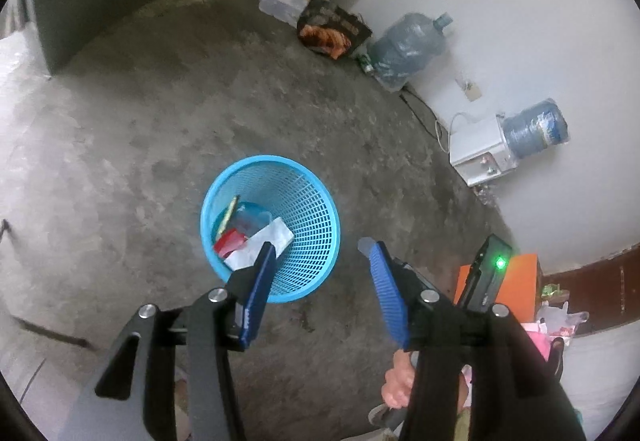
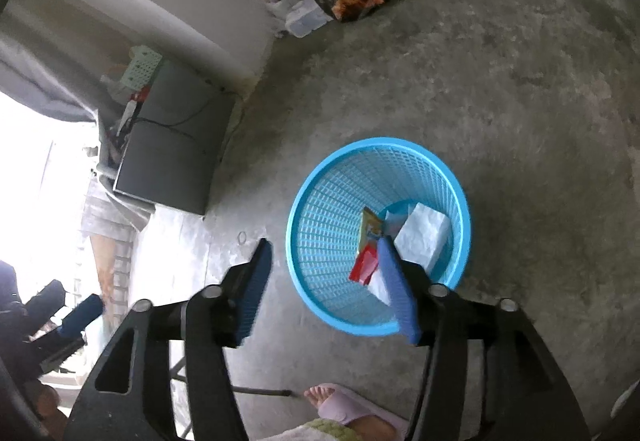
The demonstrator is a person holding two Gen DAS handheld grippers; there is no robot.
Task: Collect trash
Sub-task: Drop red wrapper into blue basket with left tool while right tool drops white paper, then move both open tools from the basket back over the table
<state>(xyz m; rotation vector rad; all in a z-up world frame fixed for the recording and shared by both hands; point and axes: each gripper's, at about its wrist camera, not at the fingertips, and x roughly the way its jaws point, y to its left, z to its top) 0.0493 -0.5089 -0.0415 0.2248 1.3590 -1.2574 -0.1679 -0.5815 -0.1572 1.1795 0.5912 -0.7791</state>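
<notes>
Left wrist view: left hand-held gripper (image 1: 318,249) released, blue pads apart, nothing between them. Blue mesh basket (image 1: 312,201) stands upright on the concrete floor (image 1: 140,113) at centre frame, just past the left pad. Inside it: white paper (image 1: 266,241), red wrapper (image 1: 228,241), yellow-green packet (image 1: 229,213). Two water jugs (image 1: 408,45) along the white wall, upper right; a dark printed bag (image 1: 332,27) beside the nearer jug. The person's foot (image 1: 398,381) at lower right. Right wrist view: right hand-held gripper (image 2: 324,245) released too, pads wide, empty. Same basket (image 2: 320,209) right of centre, partly behind the right pad; the white paper (image 2: 422,237), red wrapper (image 2: 366,261) and yellow packet (image 2: 370,227) lie at its bottom. Dark cabinet (image 2: 172,145) at left by the wall. Foot in a pale sandal (image 2: 336,401) at bottom edge.
</notes>
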